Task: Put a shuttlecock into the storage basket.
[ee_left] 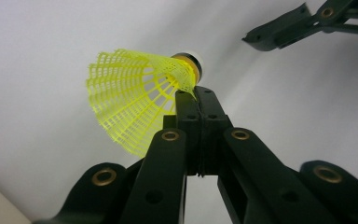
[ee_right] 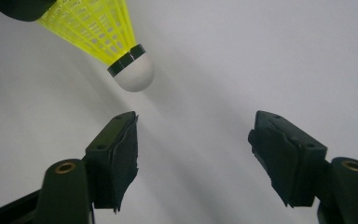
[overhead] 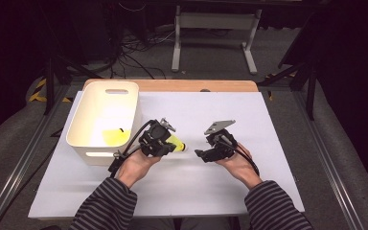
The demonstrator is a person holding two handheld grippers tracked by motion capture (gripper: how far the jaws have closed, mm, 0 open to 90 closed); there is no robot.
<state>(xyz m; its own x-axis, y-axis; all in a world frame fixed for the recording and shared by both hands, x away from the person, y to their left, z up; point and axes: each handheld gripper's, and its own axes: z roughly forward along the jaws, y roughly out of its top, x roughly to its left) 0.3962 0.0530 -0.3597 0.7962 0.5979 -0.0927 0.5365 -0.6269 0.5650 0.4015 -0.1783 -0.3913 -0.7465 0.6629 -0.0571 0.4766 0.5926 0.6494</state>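
So the left gripper (overhead: 168,142) has its jaws pinched tight on the edge of a yellow plastic shuttlecock (overhead: 176,142), right at the mesh skirt near the cork end. In the left gripper view you can see the jaws pressed flat together with the netted skirt (ee_left: 130,95) fanning out to the left of them and the white cork tip with its dark band pointing away up top. The shuttlecock is held up off the white table (overhead: 206,187), roughly in the middle of it, with the cork end pointing toward the right gripper (overhead: 202,154).

That right gripper sits just beside it but apart, jaws spread fairly wide with nothing between them. In the right gripper view the two padded jaws stand well apart and the shuttlecock's white cork (ee_right: 134,73) hangs just above and beyond the left-hand jaw, not touching either pad.

Off to the left side of the table there's a white plastic bin (overhead: 84,146) with a handle slot, and something yellow (overhead: 114,137) lies on its floor, can't tell exactly what. Both of the person's forearms come in from the bottom in striped sleeves (overhead: 106,207), hands wrapped around the grippers.
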